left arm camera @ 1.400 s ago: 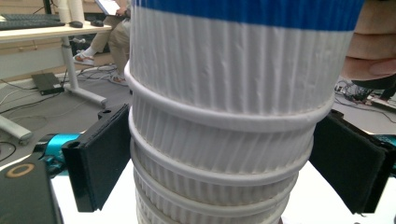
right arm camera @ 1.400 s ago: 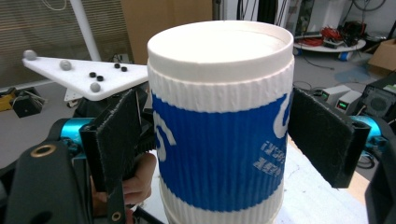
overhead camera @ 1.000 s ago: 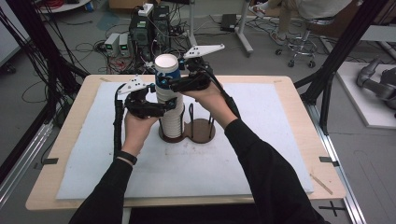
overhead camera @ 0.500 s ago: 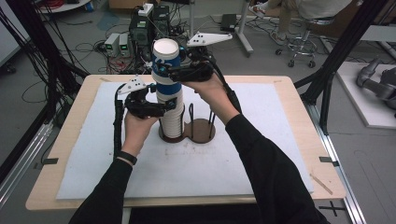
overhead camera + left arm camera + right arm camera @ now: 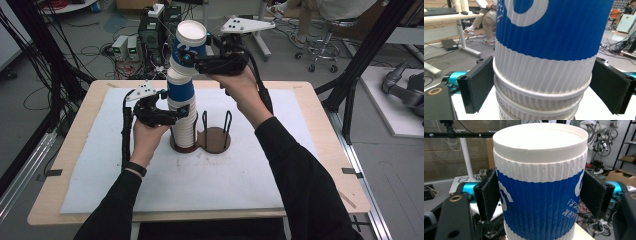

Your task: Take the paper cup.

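A tall stack of ribbed blue-and-white paper cups (image 5: 182,125) stands in the left ring of a brown two-ring holder (image 5: 217,141) with wire posts. My left gripper (image 5: 172,114) is shut on the stack's white lower rims (image 5: 536,100), one jaw on each side. My right gripper (image 5: 194,58) is shut on the top cup (image 5: 189,44), its pads pressed on the blue band (image 5: 539,197). The top cup is raised and leans slightly, its base still over the cups below.
The holder sits mid-table on a white mat (image 5: 250,175) over a wooden tabletop (image 5: 345,195). The holder's right ring holds no cups. Power boxes and cables (image 5: 127,47) lie on the floor behind. Black frame posts (image 5: 360,65) rise at both sides.
My right gripper has risen with the top cup, drawing it up from the stack. The left gripper has kept its hold on the stack in the same place.
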